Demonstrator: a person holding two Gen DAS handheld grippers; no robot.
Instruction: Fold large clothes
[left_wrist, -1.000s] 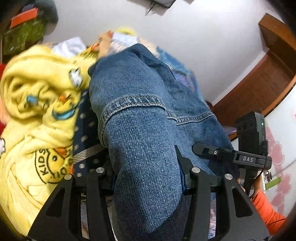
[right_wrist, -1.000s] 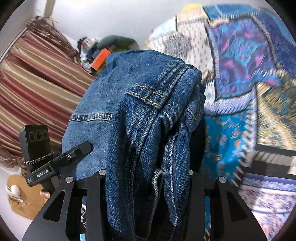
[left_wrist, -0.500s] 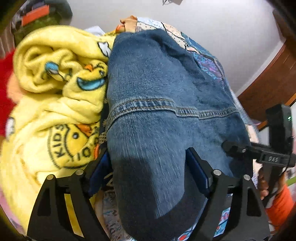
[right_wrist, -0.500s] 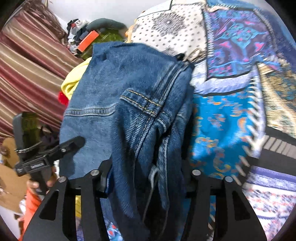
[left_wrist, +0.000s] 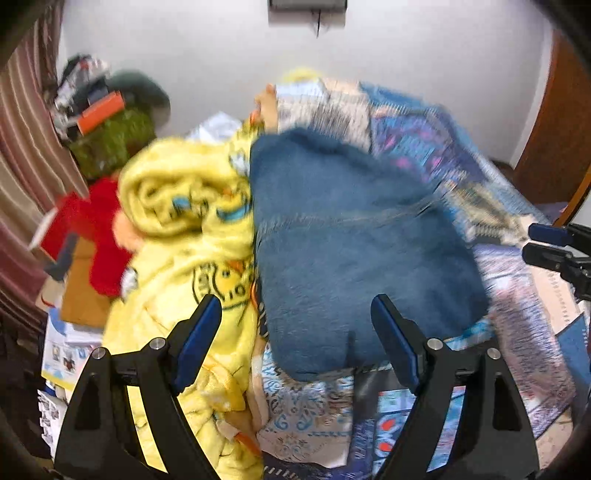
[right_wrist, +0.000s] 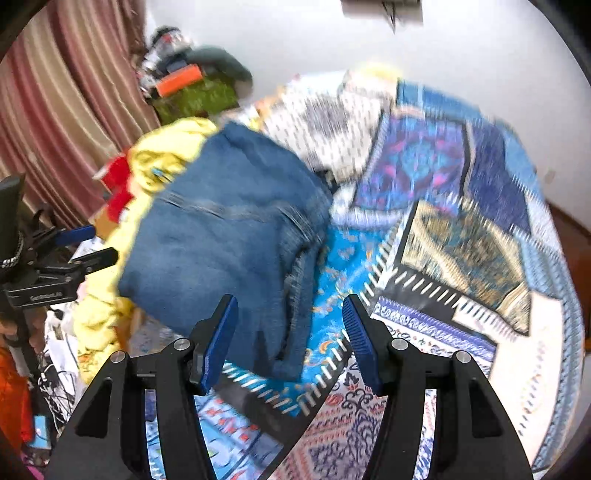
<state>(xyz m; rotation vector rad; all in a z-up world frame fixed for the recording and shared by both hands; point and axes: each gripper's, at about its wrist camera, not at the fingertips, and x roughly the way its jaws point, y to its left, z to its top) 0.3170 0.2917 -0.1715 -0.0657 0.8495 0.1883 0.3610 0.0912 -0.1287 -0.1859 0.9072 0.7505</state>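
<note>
— Showing as faded blue denim: jeans (left_wrist: 354, 243). Glowing yellow with cartoon prints: blanket (left_wrist: 192, 221).
— Sprawling in blue, purple and gold patchwork: bedspread (right_wrist: 436, 206). Hanging in maroon-and-tan stripes: curtain (right_wrist: 59, 110).

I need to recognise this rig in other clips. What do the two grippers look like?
Both match: the left gripper and right gripper each have black angular frames with silver screw heads and flat blue pads on the fingers. A black camera-like unit with small white lettering is clamped beside the left one in the right wrist view.
</note>
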